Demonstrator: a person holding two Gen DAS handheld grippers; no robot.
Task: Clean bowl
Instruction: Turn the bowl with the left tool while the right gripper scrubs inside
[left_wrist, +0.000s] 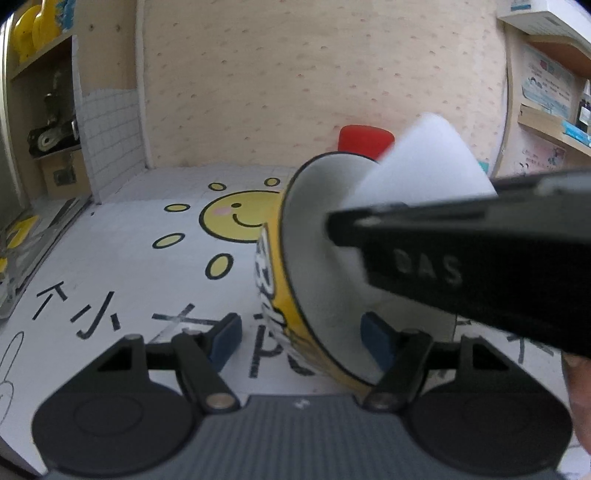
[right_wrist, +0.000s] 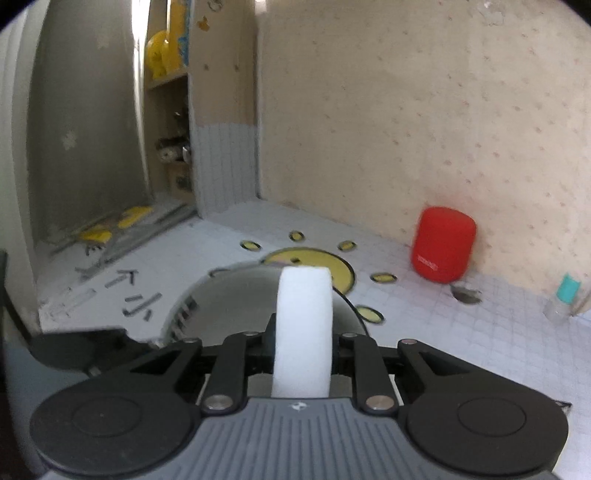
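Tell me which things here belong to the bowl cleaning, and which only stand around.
For the job: bowl, white sponge, left gripper holding the bowl, right gripper holding the sponge.

Standing around: red speaker, small teal-capped bottle, sun-print table cover.

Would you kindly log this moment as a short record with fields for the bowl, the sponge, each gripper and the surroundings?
bowl: yellow outside, pale inside, dark rim; tilted on its side, opening toward the sponge
sponge: white block, pushed into the bowl's opening
left gripper: pads either side of the bowl's lower wall; contact unclear
right gripper: shut on the sponge
surface: white gridded mat with a smiling sun print
background: red cylinder by the wall
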